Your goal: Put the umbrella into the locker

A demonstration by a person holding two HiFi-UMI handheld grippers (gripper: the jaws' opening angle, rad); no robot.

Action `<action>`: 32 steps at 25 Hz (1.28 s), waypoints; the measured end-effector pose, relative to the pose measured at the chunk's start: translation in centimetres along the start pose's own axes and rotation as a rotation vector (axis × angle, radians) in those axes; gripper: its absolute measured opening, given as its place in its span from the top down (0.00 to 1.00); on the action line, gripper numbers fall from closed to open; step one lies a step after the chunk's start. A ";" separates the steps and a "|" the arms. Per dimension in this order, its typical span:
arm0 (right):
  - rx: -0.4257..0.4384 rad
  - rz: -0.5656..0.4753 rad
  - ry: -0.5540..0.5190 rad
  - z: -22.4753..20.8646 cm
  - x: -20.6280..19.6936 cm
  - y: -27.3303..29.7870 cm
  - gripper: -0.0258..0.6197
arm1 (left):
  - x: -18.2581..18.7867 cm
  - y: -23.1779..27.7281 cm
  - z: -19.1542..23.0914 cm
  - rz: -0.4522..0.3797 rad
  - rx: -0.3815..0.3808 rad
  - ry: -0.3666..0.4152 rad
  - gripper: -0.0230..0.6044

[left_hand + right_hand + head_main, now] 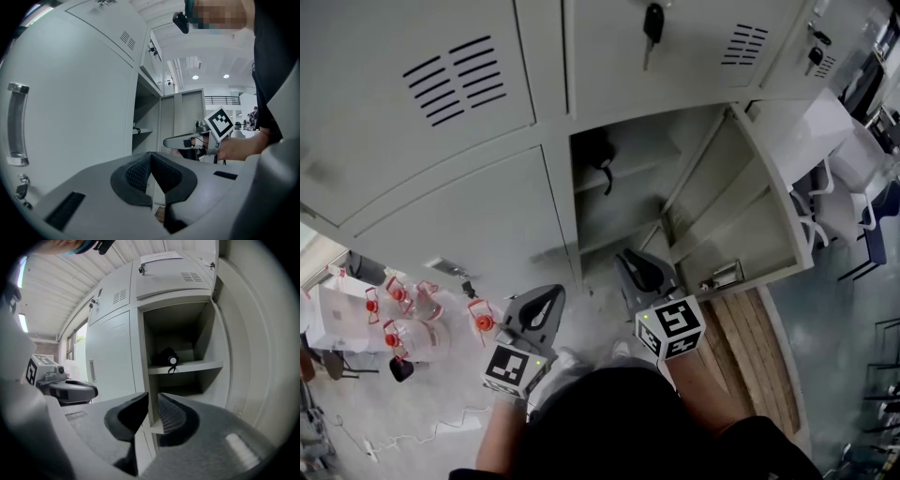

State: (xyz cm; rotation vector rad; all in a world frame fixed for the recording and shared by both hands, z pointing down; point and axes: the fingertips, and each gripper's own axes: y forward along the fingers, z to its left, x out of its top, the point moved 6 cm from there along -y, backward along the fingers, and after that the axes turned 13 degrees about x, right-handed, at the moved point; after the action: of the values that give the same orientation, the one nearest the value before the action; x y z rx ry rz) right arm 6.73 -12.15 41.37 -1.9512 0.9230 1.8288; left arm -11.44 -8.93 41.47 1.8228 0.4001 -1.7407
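The black folded umbrella (pixel 598 153) lies on the upper shelf of the open locker (pixel 623 202), its strap hanging over the shelf edge. In the right gripper view the umbrella (pixel 168 357) sits ahead of and above my jaws. My right gripper (pixel 630 261) is in front of the locker's lower part, shut and holding nothing (pixel 152 399). My left gripper (pixel 546 298) hangs to the left before the closed neighbouring door, also shut with nothing in it (pixel 151 157). In the left gripper view, the right gripper (pixel 180 140) shows beside the opening.
The locker's door (pixel 750 202) stands swung open to the right. Keys (pixel 652 23) hang in the doors above. Clear jugs with red caps (pixel 412 328) stand on the floor at left. Chairs (pixel 853 216) are at right. A handle (pixel 16 124) is on the closed door.
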 end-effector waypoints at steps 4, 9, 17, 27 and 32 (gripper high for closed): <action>0.012 -0.027 0.035 -0.1 -0.6 -1.3 0.87 | 0.2 0.3 -0.4 0.013 -0.015 -0.023 0.95; 0.011 -0.045 0.024 -0.2 -0.8 -2.7 0.87 | 0.1 0.6 -0.7 0.015 -0.037 -0.031 0.95; 0.025 -0.043 0.008 0.4 -1.2 -3.9 0.87 | 0.1 0.8 -1.1 0.006 -0.062 -0.036 0.95; 0.022 -0.023 -0.021 0.7 -1.6 -4.1 0.87 | 0.0 0.9 -1.2 0.006 -0.060 -0.042 0.95; 0.024 -0.014 -0.026 0.9 -1.6 -3.8 0.89 | -0.1 0.9 -1.2 0.008 -0.061 -0.041 0.95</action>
State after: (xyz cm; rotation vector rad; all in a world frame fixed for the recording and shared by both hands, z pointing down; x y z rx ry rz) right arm 8.47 -8.33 42.07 -1.9109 0.9169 1.8225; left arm -10.01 -8.89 41.72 1.7413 0.4246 -1.7384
